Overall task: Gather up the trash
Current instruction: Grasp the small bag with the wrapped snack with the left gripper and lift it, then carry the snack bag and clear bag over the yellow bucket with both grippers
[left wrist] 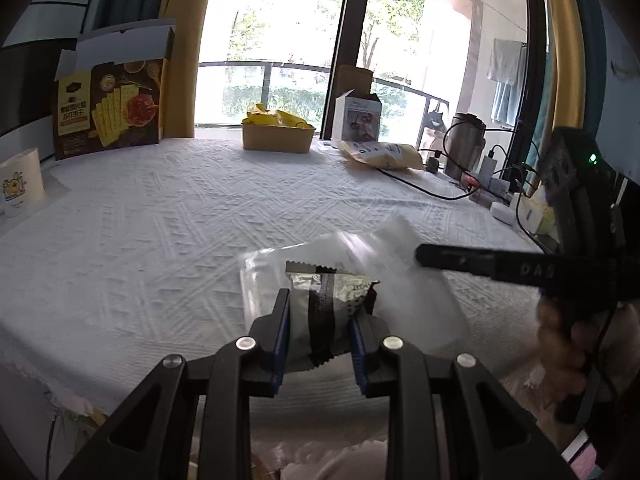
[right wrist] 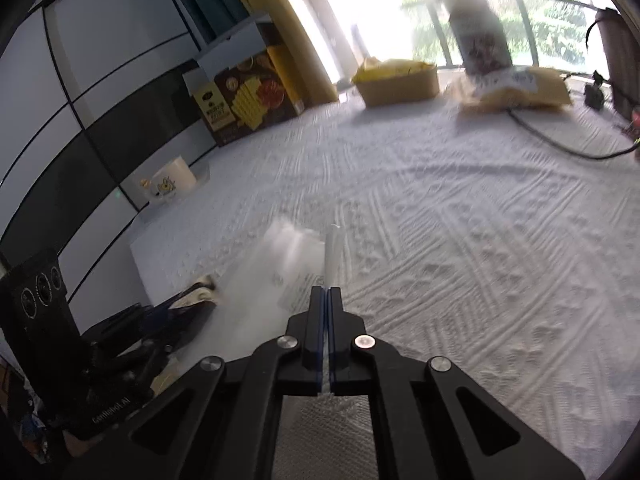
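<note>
Fingers on the left gripper [left wrist: 320, 344] squeeze a silver and black snack wrapper [left wrist: 324, 308], one blue pad on each side of it. Fingers on the right gripper [right wrist: 329, 316] are pressed tight together, and a thin edge of a clear plastic bag [right wrist: 280, 276] is pinched between them. In the left view the bag [left wrist: 400, 272] lies just behind the wrapper, low over the white bumpy cloth on the surface [left wrist: 180, 220]. It looks like the wrapper is meant to go into the bag, so this trash is picked up but not yet put away.

What could go wrong? The bag is thin and slippery, and the right fingers hold only a small bit of it — a pull could make it slide out. I cannot tell if the mouth of the bag is open. If it is flat, the wrapper may just push the bag along the cloth and not go in. The wrapper is crinkly too, so it could pop out of the left fingers if it catches on the bag's edge. More things wait far back by the window — a brown tray with yellow packets [left wrist: 278, 136] and a cracker box [left wrist: 112, 108].
</note>
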The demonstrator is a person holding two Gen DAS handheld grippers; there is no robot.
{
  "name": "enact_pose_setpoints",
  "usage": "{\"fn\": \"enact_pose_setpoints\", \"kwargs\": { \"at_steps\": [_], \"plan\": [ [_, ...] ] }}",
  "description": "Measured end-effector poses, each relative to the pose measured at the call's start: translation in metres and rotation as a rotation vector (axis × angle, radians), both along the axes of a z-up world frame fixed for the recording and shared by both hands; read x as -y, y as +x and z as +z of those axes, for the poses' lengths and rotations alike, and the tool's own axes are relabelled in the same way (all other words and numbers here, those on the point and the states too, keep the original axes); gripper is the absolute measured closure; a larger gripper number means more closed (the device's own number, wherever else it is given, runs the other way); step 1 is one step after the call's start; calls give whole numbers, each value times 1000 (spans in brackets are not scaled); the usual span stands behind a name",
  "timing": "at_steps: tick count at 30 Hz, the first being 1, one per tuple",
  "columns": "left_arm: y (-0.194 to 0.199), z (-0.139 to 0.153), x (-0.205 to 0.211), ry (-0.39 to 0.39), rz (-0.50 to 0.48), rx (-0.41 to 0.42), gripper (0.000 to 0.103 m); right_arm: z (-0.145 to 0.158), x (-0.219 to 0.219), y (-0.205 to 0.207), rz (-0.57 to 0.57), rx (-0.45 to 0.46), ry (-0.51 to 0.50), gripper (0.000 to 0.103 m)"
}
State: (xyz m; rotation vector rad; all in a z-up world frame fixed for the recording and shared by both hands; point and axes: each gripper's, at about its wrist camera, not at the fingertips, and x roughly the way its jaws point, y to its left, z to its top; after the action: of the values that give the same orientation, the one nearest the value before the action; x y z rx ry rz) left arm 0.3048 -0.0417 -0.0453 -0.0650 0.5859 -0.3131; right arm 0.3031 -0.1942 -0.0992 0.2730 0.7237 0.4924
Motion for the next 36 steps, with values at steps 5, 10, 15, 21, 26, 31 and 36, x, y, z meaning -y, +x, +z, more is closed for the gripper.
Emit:
{"fn": "enact_pose_setpoints", "kwargs": {
  "at_steps": [5, 10, 15, 21, 26, 31, 36],
  "plan": [
    [-6, 6, -12, 9, 30, 17, 77, 14, 2, -9, -15, 54, -35, 102],
    [-26, 22, -32, 28, 72, 56, 77, 41, 1, -25, -22, 158, -84, 102],
    [-55, 43, -54, 38, 126, 97, 77, 74, -7, -46, -2, 265, -106, 102],
    [-97, 65, -75, 56, 193, 138, 77, 106, -24, -72, 36, 356, -105, 102],
    [-132, 74, -96, 72, 259, 151, 77, 125, -41, -97, 96, 411, -99, 102],
    [-157, 73, -115, 75, 312, 143, 77, 139, -62, -119, 148, 458, -98, 102],
    [-180, 68, -128, 75, 346, 129, 77, 146, -81, -139, 205, 476, -80, 102]
  ]
}}
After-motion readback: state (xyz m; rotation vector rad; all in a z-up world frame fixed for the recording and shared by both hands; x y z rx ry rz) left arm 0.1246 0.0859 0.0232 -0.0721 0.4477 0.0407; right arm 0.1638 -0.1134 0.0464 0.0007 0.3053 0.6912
